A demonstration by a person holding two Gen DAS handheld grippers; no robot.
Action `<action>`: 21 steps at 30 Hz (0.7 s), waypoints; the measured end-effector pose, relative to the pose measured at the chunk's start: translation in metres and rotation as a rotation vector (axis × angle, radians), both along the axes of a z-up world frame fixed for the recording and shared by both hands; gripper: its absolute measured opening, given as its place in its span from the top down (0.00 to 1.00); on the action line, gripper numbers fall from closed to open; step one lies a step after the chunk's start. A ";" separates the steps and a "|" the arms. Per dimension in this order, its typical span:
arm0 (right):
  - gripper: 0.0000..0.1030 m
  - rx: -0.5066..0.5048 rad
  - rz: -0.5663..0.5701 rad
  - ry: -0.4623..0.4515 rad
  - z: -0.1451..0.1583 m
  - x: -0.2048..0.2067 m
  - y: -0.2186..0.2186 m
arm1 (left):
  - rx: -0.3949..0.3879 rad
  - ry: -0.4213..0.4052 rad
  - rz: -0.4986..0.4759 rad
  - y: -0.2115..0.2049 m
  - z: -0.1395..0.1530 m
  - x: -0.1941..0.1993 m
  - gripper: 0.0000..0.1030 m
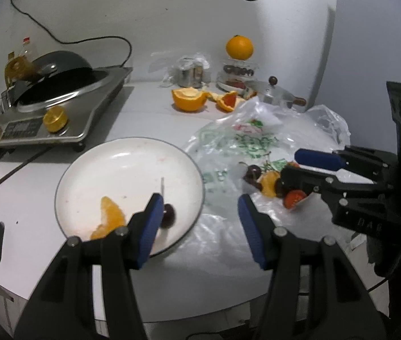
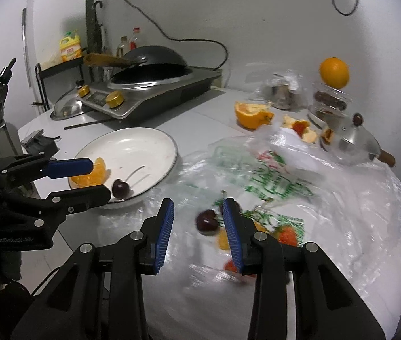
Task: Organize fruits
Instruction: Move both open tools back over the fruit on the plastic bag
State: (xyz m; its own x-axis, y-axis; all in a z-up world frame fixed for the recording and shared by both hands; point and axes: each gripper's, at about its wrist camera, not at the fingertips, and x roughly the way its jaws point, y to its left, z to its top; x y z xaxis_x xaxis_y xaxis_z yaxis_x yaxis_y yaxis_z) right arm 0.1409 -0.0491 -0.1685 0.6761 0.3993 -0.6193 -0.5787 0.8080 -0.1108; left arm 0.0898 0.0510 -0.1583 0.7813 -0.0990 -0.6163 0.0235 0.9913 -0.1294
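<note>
Blue-padded and black-framed, the left hand-held gripper (image 1: 200, 221) hangs over the near rim of the white plate (image 1: 121, 153), its jaws parted with nothing between them. Just off its left pad, at about seven o'clock on the plate, lie a dark cherry (image 1: 168, 216) with its stem pointing up the plate and, further toward eight o'clock, an orange segment (image 1: 109, 216).

To the plate's three o'clock, the right hand-held gripper (image 2: 197, 226) hovers low over a crinkled clear plastic bag (image 2: 328, 198) printed in green and red. Its jaws stand partly apart; a second cherry (image 2: 206, 221) lies on the bag between the pads, and I cannot tell whether either pad touches it. Beside that cherry sit a strawberry (image 2: 287, 233) and a small orange piece (image 2: 223, 240), blurred.

Farther back on the white table (image 1: 149, 116), at twelve o'clock from the bag, rests a hollowed orange half (image 1: 187, 99) with peel scraps, a steel lidded pot (image 1: 274, 93) with a wooden handle next to it. Behind those, a whole orange (image 1: 239, 46) sits on a clear container. At ten o'clock from the plate stands an induction cooker (image 1: 56, 113) carrying a dark wok.
</note>
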 end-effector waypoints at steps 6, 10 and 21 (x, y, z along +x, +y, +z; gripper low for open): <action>0.63 0.018 -0.052 -0.010 0.000 0.002 -0.032 | 0.025 -0.003 -0.024 -0.022 0.005 0.006 0.45; 0.63 0.015 -0.098 -0.015 -0.002 0.006 -0.053 | 0.044 0.001 -0.041 -0.037 0.007 0.012 0.45; 0.63 -0.022 -0.152 0.049 -0.036 0.016 -0.088 | 0.104 -0.024 -0.091 -0.076 0.010 0.029 0.45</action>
